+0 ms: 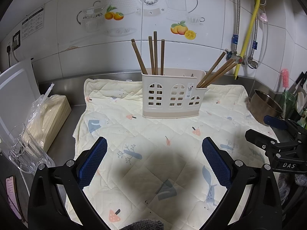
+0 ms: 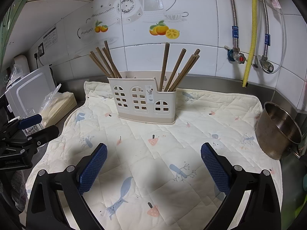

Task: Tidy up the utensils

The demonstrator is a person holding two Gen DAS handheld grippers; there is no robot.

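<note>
Standing chopsticks [image 1: 153, 55] in holder [image 1: 170, 95]

Chopstick [image 1: 153, 57] lower ends hidden inside the holder [image 1: 170, 97]; label print [image 1: 189, 92] too small.

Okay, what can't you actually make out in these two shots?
- Chopsticks' lower ends: both views, behind the holder's wall.
- Holder's middle compartment contents: both views, too dim behind the cutouts.
- Holder's label print: too small.
- Metal bowl's base: right wrist view, inside shadowed; left wrist view, partly behind right gripper.

black grippers [image 1: 154, 162], blue textured pads [image 1: 93, 162]
</note>
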